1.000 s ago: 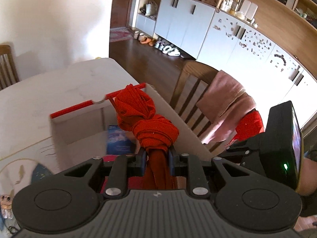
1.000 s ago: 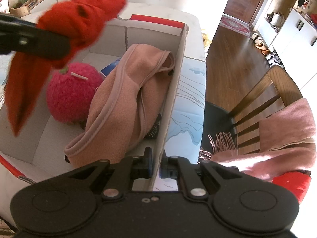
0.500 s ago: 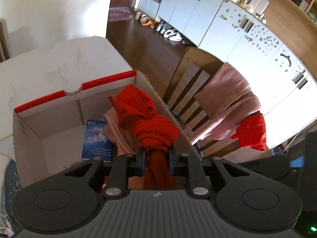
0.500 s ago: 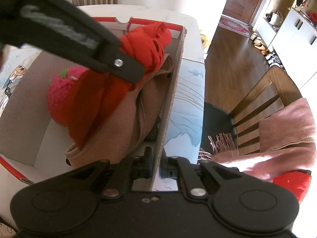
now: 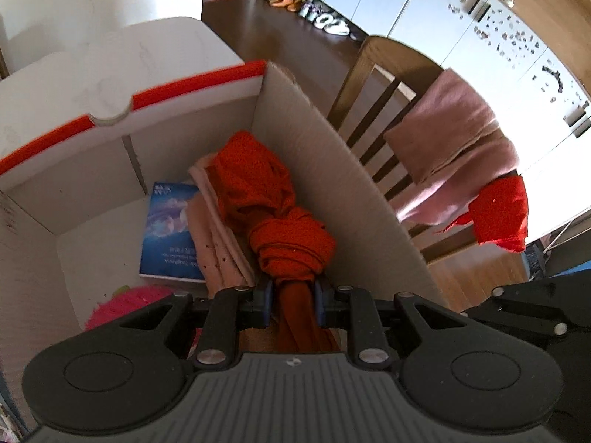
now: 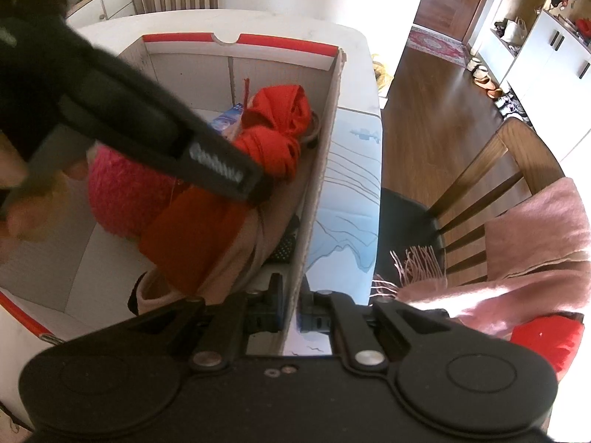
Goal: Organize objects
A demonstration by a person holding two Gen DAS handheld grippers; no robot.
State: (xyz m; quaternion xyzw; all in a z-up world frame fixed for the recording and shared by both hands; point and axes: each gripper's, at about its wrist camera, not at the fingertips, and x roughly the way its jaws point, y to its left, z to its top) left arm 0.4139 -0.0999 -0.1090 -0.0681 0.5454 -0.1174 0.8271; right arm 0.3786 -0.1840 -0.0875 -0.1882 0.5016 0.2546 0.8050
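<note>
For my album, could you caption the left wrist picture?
Left gripper lowers a knotted red cloth into the cardboard box.

Strong daylight enters from the right. Glare blows out the surface [image 5: 110, 48] and white cabinets [image 5: 480, 29]; the pink blanket [image 6: 535, 243] is overexposed. The box [image 5: 332, 192] interior sits in softer shadow. Fisheye bending is heavy at the edges. The left tool [image 6: 221, 170] crosses the right view motion-blurred and dark.

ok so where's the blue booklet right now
The blue booklet lies flat on the floor of the cardboard box, in the left wrist view just left of the folded pink cloth and beyond the fuzzy pink ball.
</note>
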